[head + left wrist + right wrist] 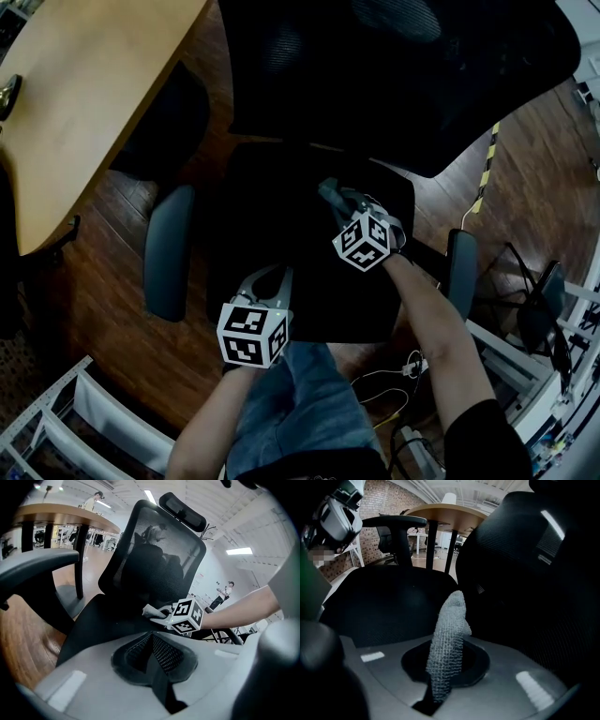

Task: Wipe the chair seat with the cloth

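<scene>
The black chair seat (pixel 272 225) fills the middle of the head view. My right gripper (pixel 336 199) hovers over its right rear part, shut on a grey knitted cloth (pixel 328 193). In the right gripper view the cloth (pixel 449 634) sticks up from between the jaws, in front of the seat (pixel 389 602) and backrest (pixel 520 559). My left gripper (pixel 267 281) sits at the seat's front edge, shut with nothing in it (pixel 152 656). From the left gripper view I see the seat (pixel 103 620), the right gripper's marker cube (pixel 187 616) and the cloth (pixel 152 612).
The chair's mesh backrest (pixel 403 66) rises behind the seat, with grey armrests at left (pixel 169 248) and right (pixel 461 272). A wooden table (pixel 84 103) stands at the upper left. Cables (pixel 394 384) lie on the wooden floor. A white rack (pixel 56 412) is at the lower left.
</scene>
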A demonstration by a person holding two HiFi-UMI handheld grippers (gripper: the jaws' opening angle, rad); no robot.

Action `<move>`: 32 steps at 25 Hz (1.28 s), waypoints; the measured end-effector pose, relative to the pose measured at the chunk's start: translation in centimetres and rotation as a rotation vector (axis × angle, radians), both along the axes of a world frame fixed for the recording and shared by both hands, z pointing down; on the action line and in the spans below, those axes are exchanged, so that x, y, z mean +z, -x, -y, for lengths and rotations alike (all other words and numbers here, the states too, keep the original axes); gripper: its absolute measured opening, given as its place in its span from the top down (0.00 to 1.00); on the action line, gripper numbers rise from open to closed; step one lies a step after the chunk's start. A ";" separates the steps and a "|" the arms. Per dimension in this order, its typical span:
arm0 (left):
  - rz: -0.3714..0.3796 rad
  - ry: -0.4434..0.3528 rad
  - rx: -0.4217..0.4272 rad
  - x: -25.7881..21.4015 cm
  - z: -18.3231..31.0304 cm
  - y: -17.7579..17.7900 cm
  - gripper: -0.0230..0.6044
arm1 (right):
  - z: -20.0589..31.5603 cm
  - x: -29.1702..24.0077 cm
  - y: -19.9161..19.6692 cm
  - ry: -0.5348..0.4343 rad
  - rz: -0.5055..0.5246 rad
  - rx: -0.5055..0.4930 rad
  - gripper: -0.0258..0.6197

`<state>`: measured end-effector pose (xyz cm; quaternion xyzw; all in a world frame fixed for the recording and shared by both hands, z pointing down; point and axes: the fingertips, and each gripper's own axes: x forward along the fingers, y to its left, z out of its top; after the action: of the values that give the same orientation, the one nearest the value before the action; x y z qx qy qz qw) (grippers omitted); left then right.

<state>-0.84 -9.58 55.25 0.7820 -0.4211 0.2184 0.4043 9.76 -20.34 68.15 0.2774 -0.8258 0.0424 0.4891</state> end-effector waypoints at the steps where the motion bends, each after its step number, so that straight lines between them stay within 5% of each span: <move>1: 0.000 -0.002 0.005 -0.1 -0.4 0.0 0.96 | -0.7 -0.1 0.2 0.001 0.005 0.005 0.94; 32: 0.014 -0.072 0.150 -1.3 -14.8 -0.1 0.96 | -29.6 -2.5 5.5 0.036 0.137 0.023 0.94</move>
<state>-0.71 5.21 53.99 0.8240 -0.3716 0.2382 0.3553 4.24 9.29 65.68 0.2746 -0.8533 0.0819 0.4357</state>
